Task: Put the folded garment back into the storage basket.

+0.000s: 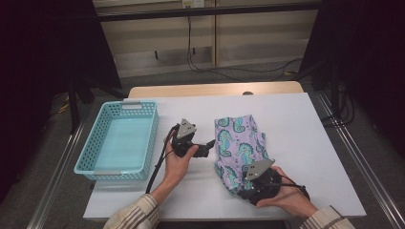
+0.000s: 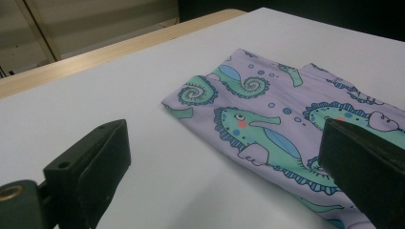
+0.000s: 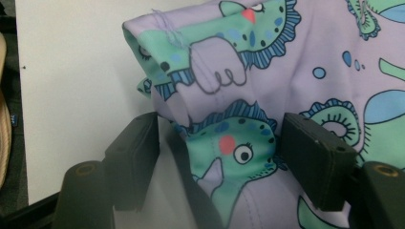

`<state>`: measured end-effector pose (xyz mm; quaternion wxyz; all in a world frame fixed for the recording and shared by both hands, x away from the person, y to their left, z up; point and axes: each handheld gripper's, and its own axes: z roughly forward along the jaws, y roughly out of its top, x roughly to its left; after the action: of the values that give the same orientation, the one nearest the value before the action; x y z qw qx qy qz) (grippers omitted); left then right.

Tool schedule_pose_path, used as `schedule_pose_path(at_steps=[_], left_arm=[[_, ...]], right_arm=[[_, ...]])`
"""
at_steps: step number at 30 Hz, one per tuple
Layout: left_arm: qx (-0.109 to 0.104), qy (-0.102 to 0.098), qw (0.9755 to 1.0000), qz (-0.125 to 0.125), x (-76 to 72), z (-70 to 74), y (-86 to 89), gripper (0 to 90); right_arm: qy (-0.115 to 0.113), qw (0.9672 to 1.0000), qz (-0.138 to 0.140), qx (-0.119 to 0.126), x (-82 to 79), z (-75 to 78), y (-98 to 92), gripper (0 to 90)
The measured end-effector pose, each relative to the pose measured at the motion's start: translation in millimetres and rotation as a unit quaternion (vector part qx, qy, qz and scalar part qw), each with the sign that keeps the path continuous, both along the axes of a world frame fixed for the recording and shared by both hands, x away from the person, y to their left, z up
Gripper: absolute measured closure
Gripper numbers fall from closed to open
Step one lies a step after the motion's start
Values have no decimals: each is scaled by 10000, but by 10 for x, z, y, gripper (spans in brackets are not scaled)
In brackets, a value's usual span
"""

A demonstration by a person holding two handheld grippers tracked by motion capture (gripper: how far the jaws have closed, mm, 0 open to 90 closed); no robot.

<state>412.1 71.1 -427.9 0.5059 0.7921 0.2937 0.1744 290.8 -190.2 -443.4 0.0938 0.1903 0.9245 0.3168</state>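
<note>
Folded garment [image 1: 239, 143], lilac stretch fabric printed with green seahorses, lying on the white table top [image 1: 305, 143] right of centre. I read it as light, limp and somewhat slick: it will sag and unfold if lifted by one point, so I would take it at a folded edge or corner, through several layers at once. Its long axis runs from the near edge of the table toward the far edge, tilting slightly left as it recedes; the far end is flat and squared, the near end bunched and raised.

Right gripper [image 1: 244, 183], at the near end of the garment. In the right gripper view its jaws stand part open on either side of a raised fold of the cloth [image 3: 224, 138]; the fold lies between the pads, but I cannot tell whether both pads press on it, and a gap shows beside the left-hand pad.

Left gripper [image 1: 206, 145], held just left of the garment, near its middle, pointing across at it. In the left gripper view its jaws stand wide apart with nothing between them, the cloth's left edge [image 2: 200, 124] lying ahead.

Turquoise plastic basket [image 1: 119, 138], at the left of the table, well apart from the garment.
</note>
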Motion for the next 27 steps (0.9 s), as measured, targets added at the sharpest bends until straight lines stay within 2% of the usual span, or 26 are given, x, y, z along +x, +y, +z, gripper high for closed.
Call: schedule_pose_path(at_steps=[2,5,6,7,9,12,13,15,17,22,23,27], left_arm=[[-27,-2,10000,14,1,2,-3,38],[-39,-5,10000,29,2,4,2,39],[49,-10,10000,18,9,7,9,39],[49,-10,10000,18,9,7,9,39],[41,-21,10000,16,13,4,12,39],[22,-36,10000,36,14,-1,6,39],[15,-23,10000,32,15,-5,4,39],[13,-21,10000,36,15,-7,2,39],[16,-33,10000,42,18,-10,0,39],[11,-33,10000,69,40,-16,-4,41],[115,-57,9999,75,64,-6,-8,41],[9,-55,9999,125,94,14,-33,42]], right_arm=[[79,10000,45,4,37,3,-8,325],[18,10000,47,-63,75,26,-13,438],[-50,9999,82,-86,93,28,-21,466],[-50,9999,82,-86,93,28,-21,466],[-93,9999,16,-115,113,36,-37,592],[-151,9998,10,-115,128,35,-54,639],[-179,9998,8,-91,150,30,-71,687],[-200,9996,-31,-207,158,45,-56,744],[-238,9993,-27,-275,166,51,-47,759],[-33,9998,-116,-137,214,52,-82,782],[21,9998,-159,-97,227,53,-89,790],[322,9988,-313,190,283,51,-132,806]])
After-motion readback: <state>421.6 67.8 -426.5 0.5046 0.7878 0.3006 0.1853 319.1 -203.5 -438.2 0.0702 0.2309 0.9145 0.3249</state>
